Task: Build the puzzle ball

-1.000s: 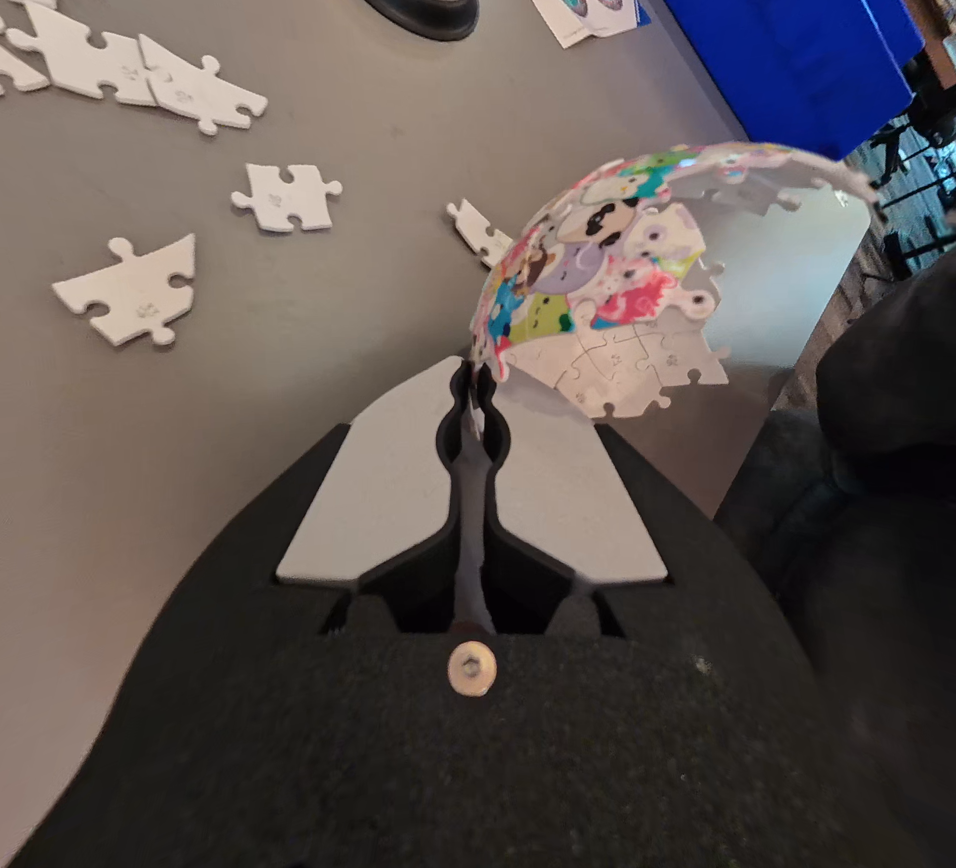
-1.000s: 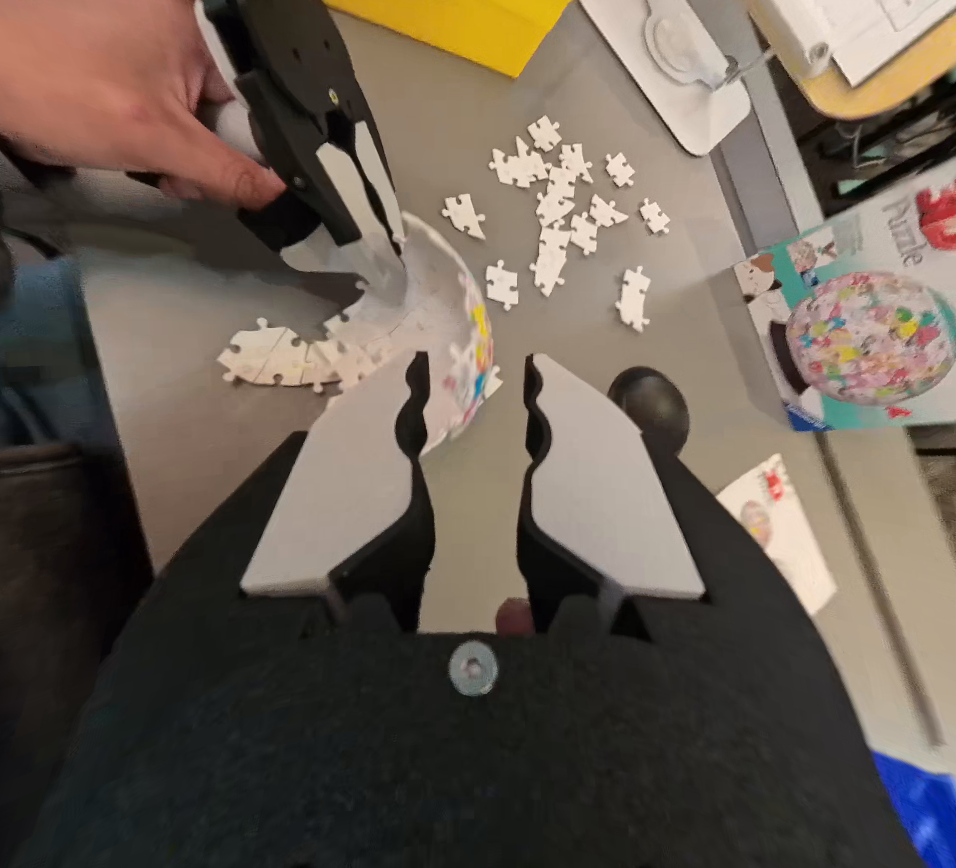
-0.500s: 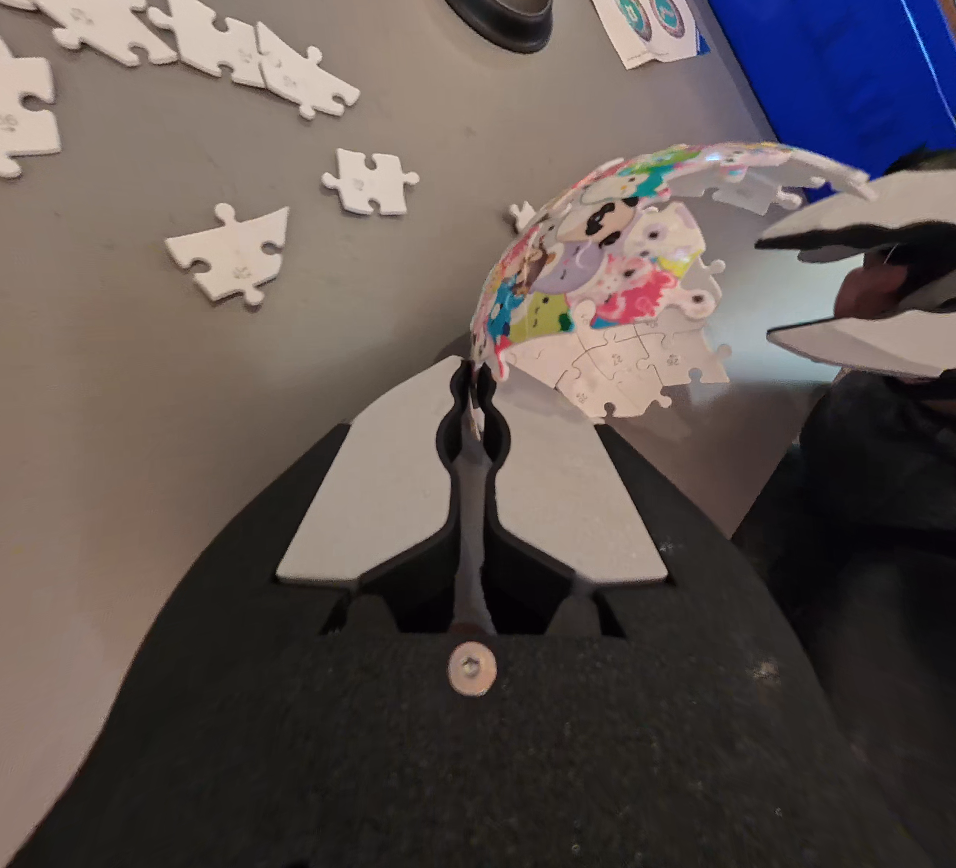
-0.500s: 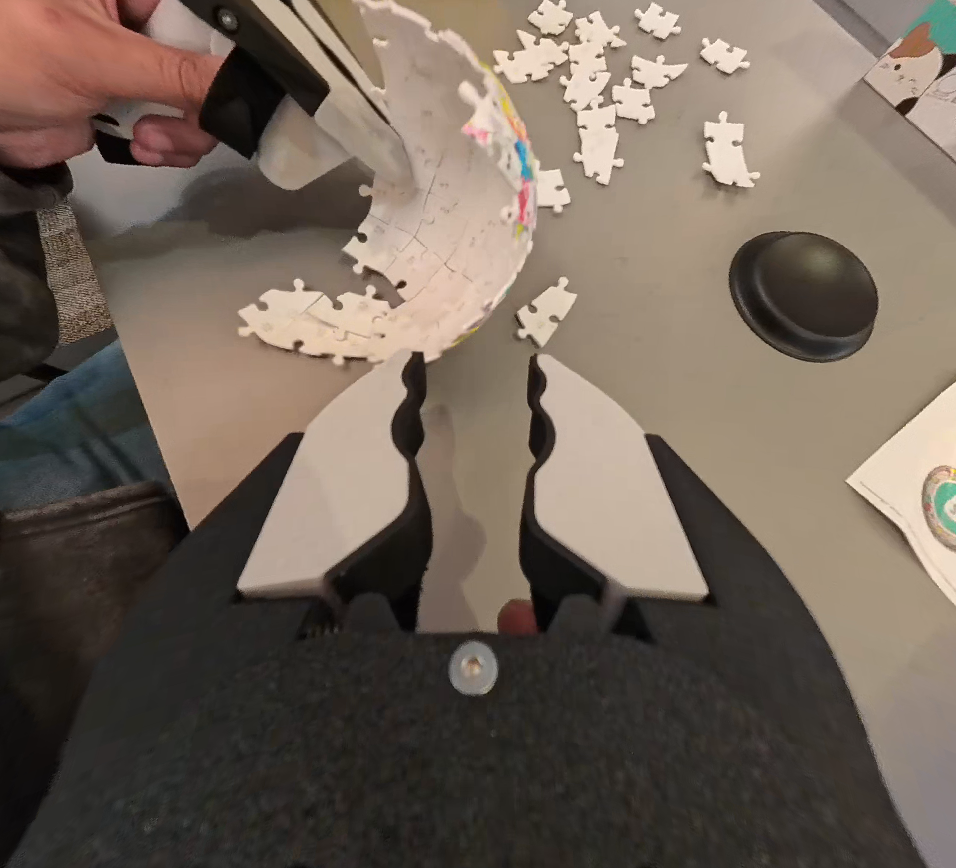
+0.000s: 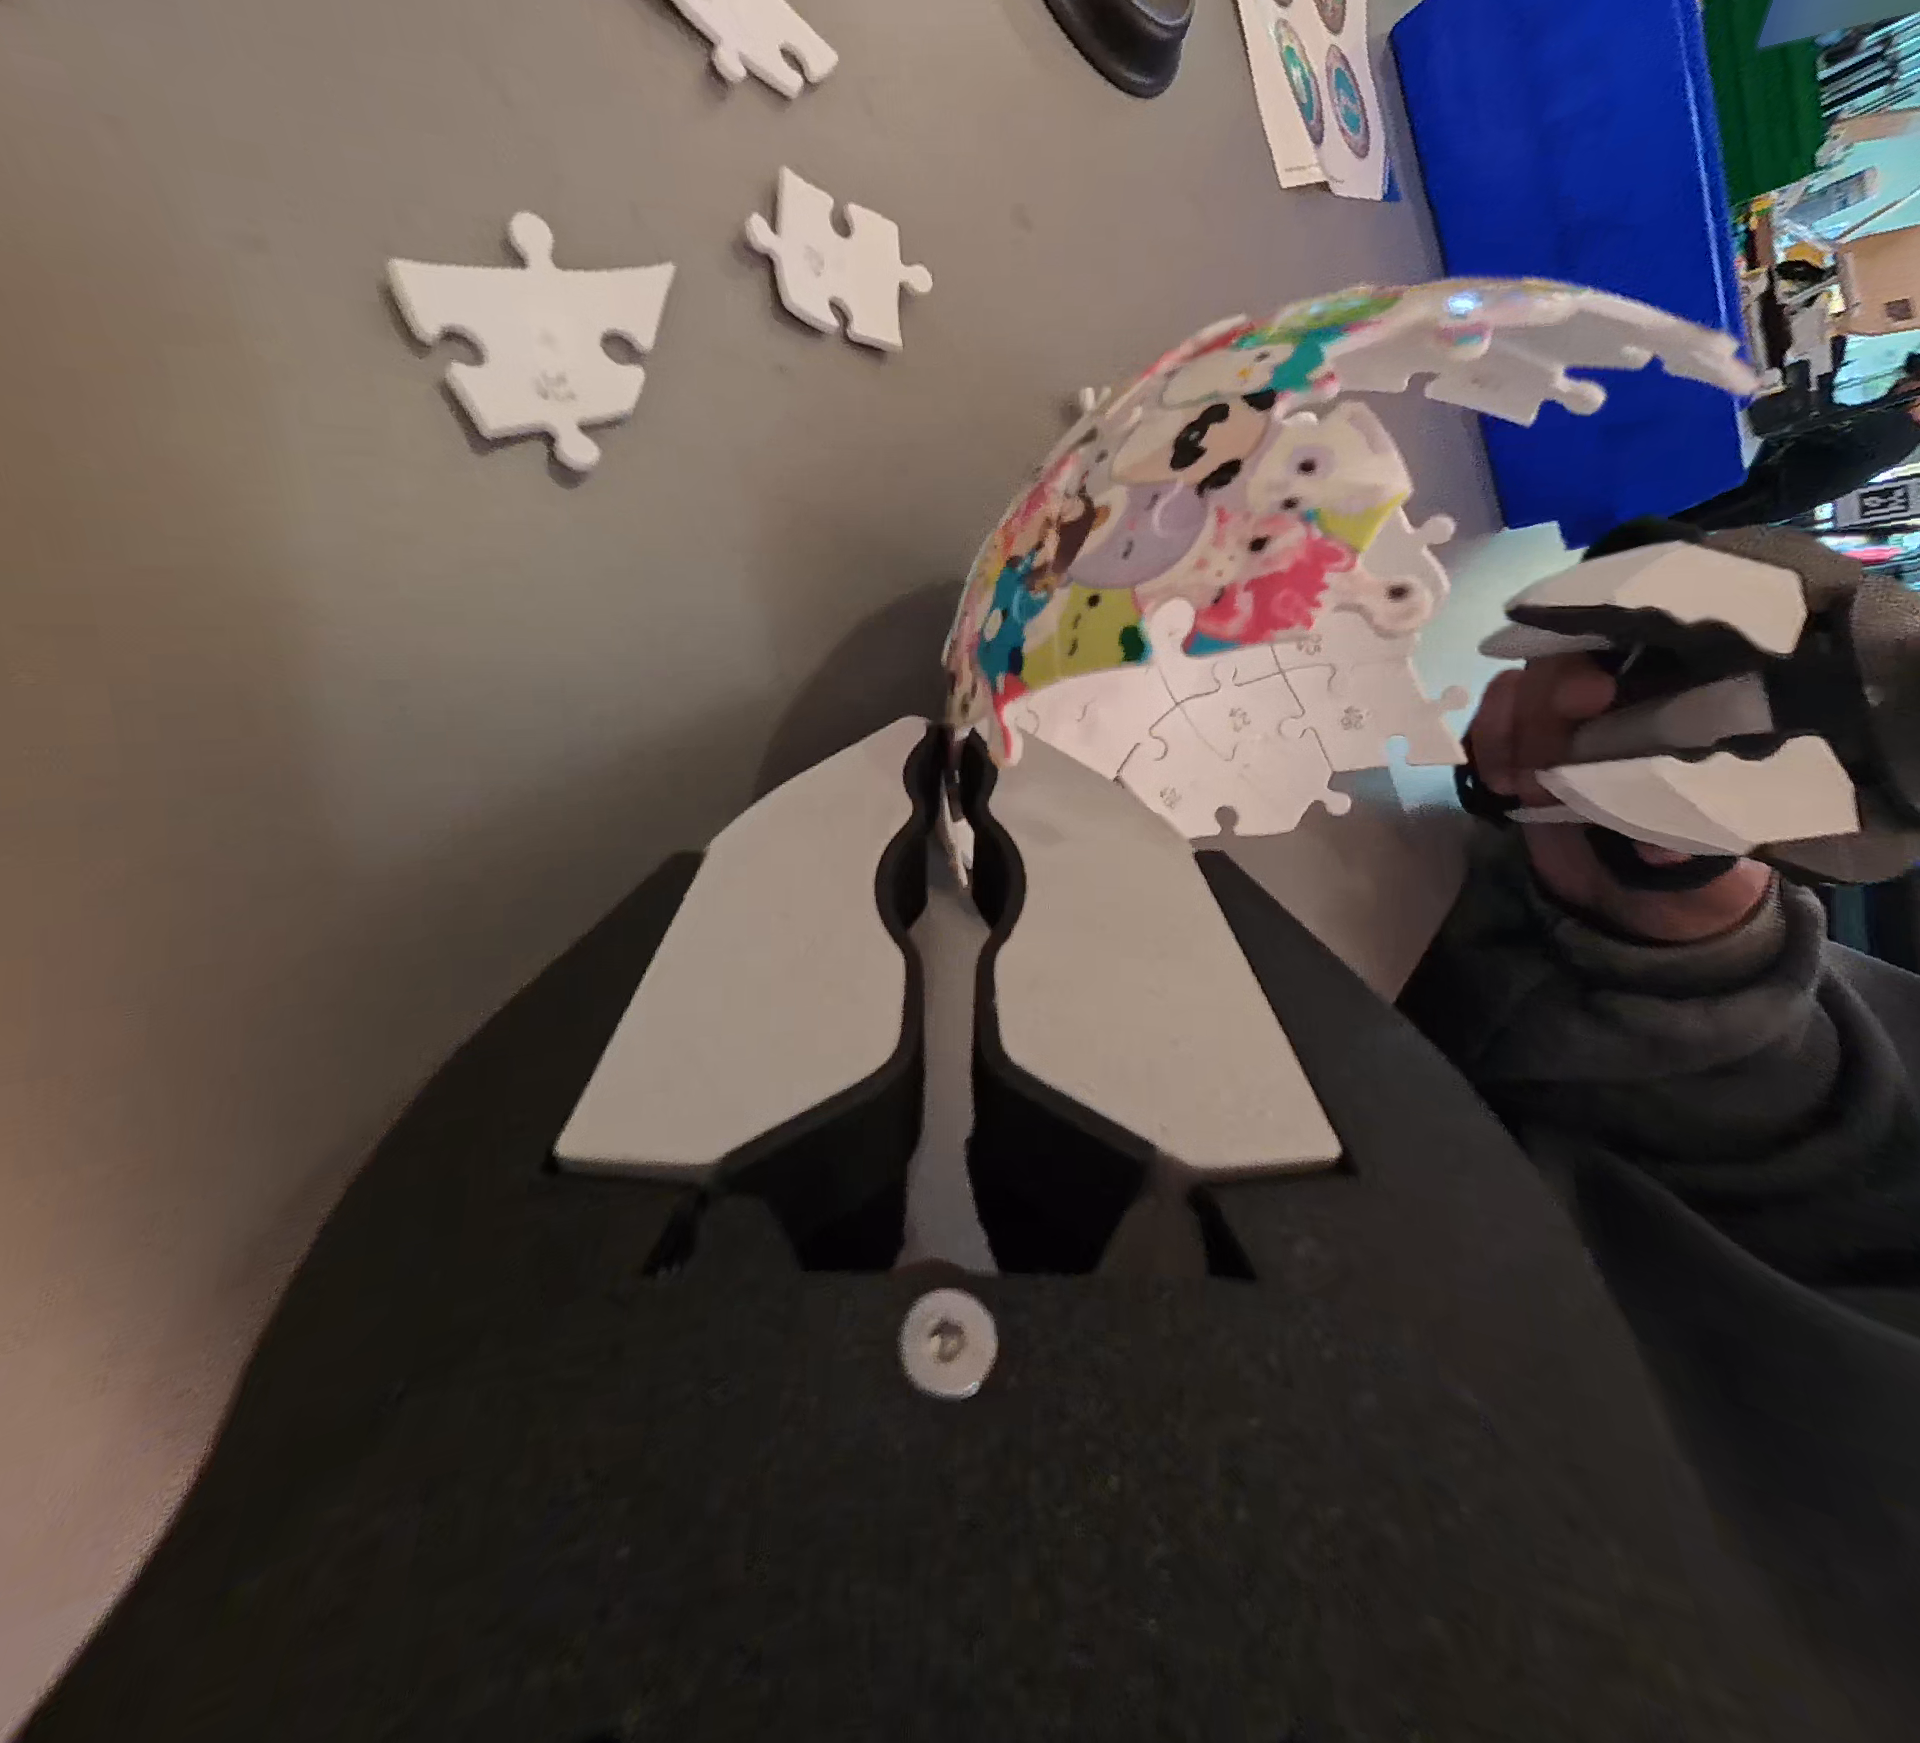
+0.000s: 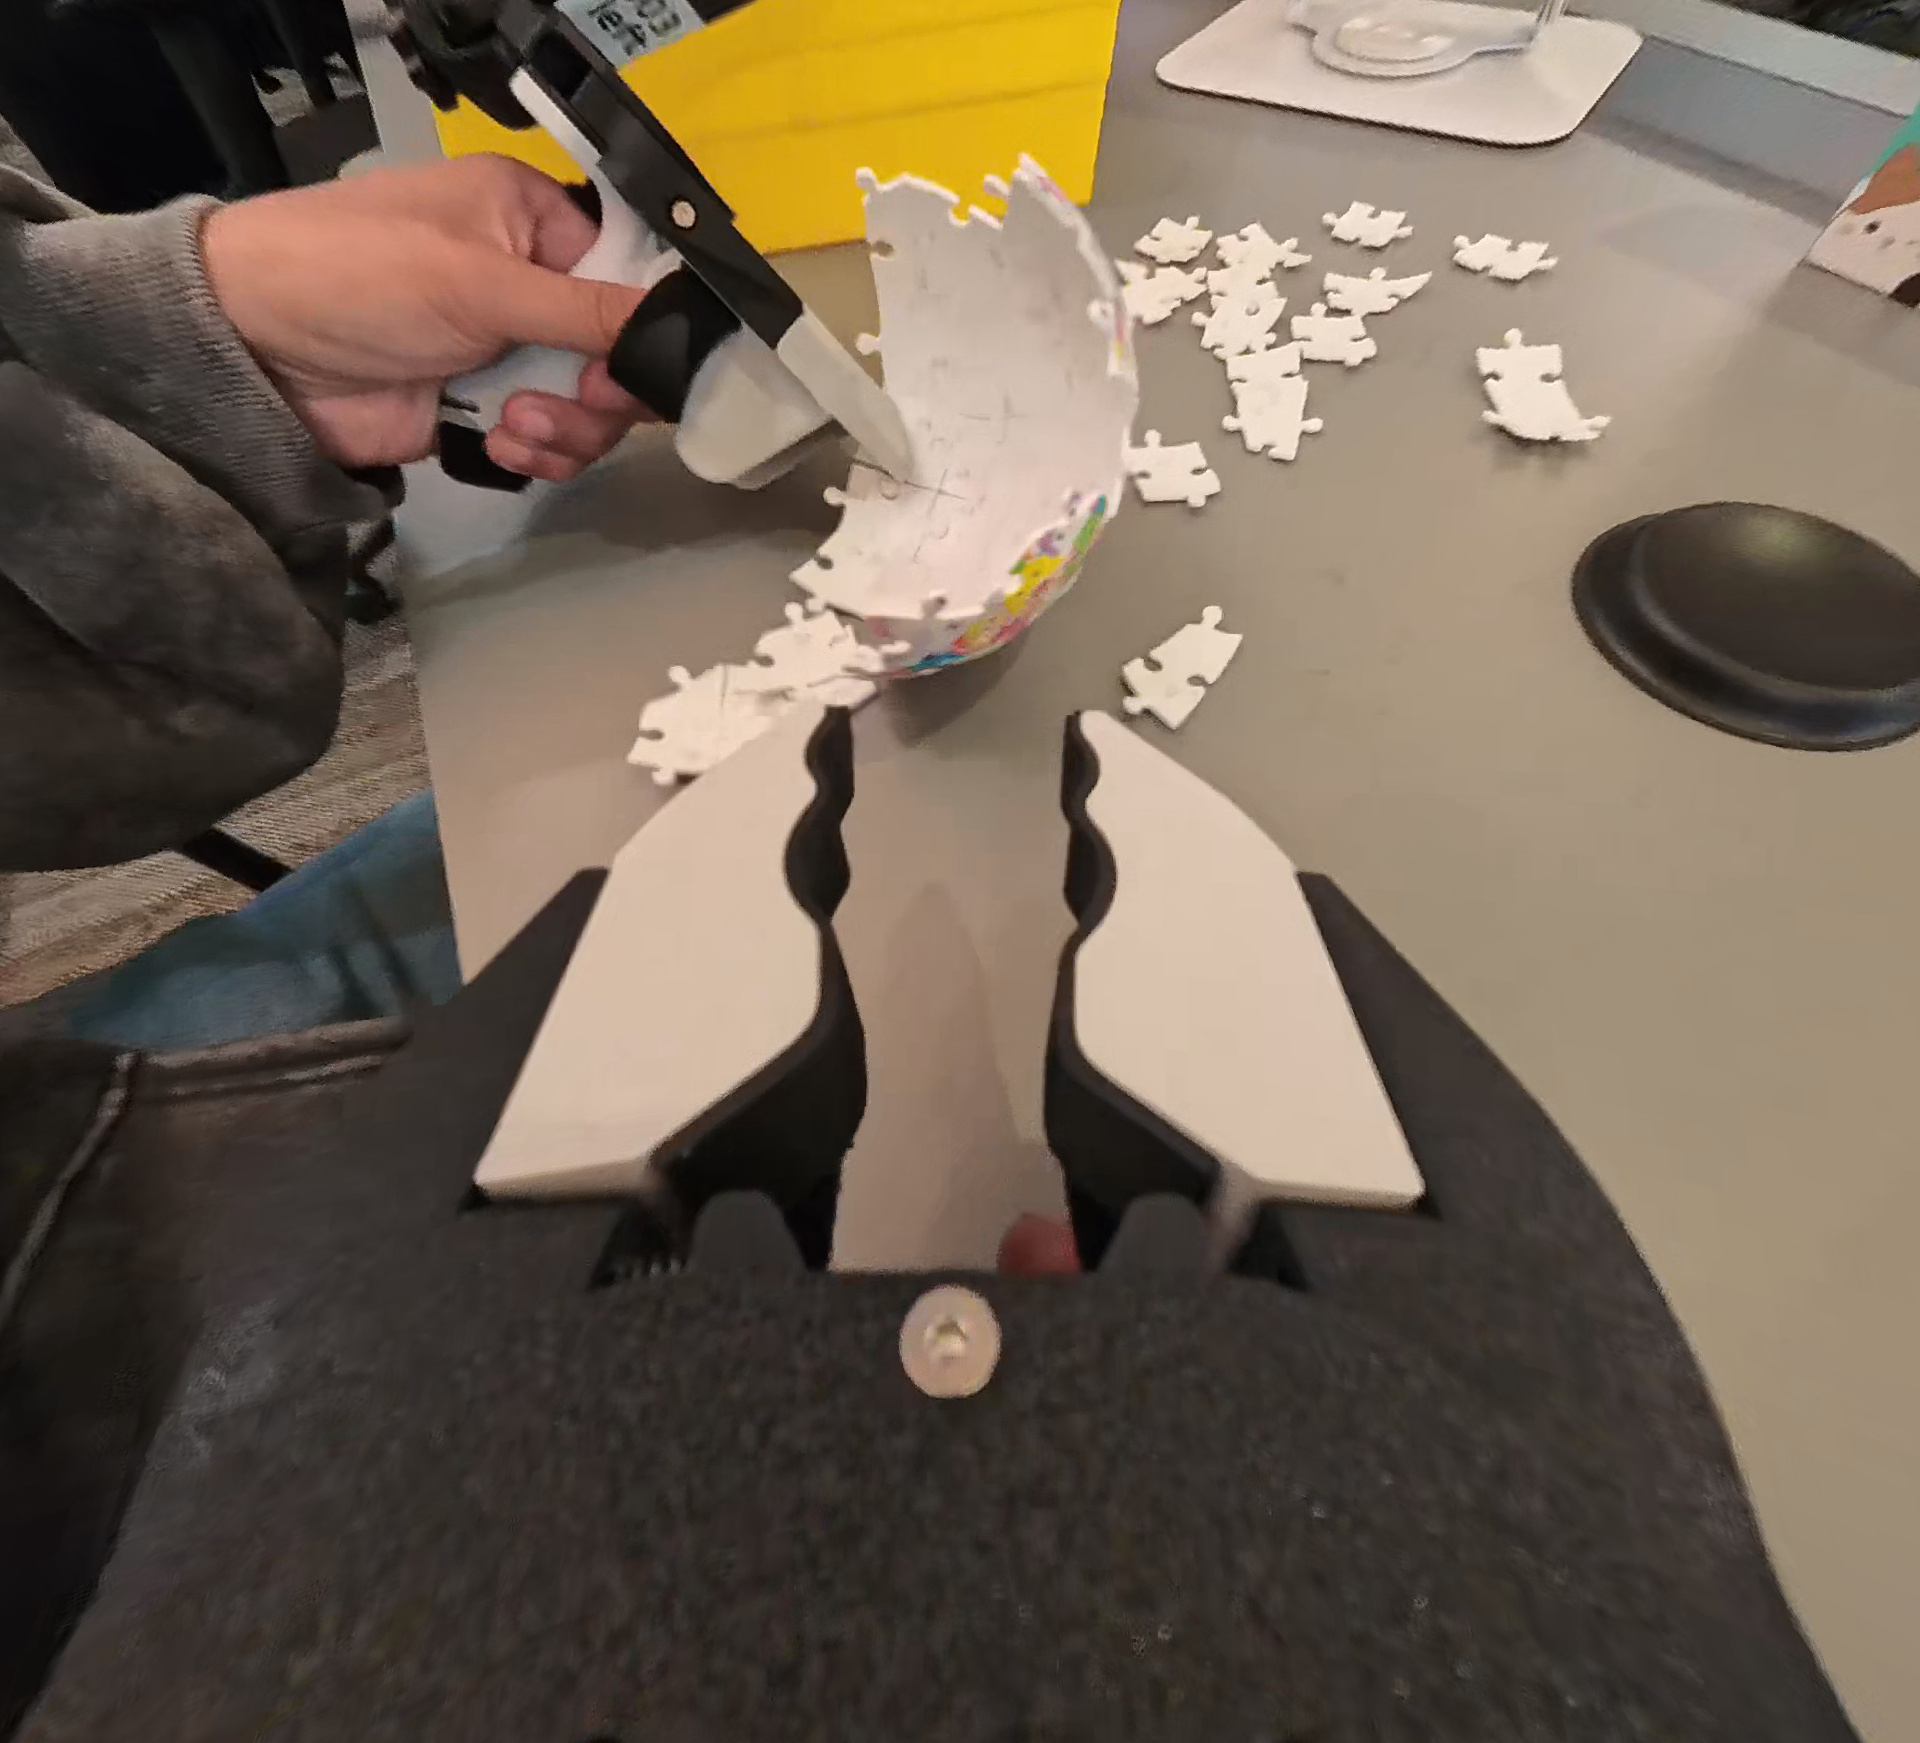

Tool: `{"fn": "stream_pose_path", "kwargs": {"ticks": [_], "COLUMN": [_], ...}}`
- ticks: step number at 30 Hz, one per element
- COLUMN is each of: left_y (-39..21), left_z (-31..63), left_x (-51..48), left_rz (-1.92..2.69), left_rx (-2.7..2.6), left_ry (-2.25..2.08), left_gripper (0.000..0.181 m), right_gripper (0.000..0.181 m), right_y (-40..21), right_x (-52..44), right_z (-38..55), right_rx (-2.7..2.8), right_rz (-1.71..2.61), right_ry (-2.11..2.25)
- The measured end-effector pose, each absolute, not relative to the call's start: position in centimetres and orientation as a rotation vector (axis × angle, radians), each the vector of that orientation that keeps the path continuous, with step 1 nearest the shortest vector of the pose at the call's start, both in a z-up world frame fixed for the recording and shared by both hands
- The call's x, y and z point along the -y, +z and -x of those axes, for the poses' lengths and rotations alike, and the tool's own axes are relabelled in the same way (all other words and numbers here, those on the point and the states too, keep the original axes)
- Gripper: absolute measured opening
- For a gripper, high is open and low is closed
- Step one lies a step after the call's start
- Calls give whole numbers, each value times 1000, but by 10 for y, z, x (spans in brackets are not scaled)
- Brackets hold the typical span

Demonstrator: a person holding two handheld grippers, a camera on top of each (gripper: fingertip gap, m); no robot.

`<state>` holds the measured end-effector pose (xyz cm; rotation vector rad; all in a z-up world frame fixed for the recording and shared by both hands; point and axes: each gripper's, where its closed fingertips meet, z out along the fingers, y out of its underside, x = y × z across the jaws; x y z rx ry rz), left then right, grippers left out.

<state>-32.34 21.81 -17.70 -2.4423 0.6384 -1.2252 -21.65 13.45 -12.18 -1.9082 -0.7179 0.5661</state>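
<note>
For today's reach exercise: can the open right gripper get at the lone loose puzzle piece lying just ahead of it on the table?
Probably yes: the right gripper is open, the piece lies flat just beyond its right fingertip with nothing between.

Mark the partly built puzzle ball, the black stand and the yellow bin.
partly built puzzle ball (image 6: pixel 987 405), right wrist view, white inner face.
black stand (image 6: pixel 1766 613), right wrist view, domed top.
yellow bin (image 6: pixel 935 31), right wrist view, front wall.

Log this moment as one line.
left claw: shut on half-built ball | right claw: open, empty | loose pieces: on table
</note>
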Motion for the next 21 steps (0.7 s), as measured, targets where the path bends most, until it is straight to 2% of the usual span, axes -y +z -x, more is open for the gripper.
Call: {"fn": "stream_pose_path", "kwargs": {"ticks": [6,11,21], "left_y": [-177,-163,-148], "left_z": [311,298,295], "left_x": [-201,-189,-190], "left_rz": [2461,2420,2361], "left_rx": [-628,-586,-656], "left_ry": [-1307,-1463,-1354], "left_gripper": [3,13,20], "right_gripper": [40,42,42], "right_y": [-139,-155,-156], "right_x": [-135,-128,-124], "right_z": [210,219,226], "right_rx": [768,749,742], "right_rz": [1957,2031,2052], "right_ry": [572,661,687]}}
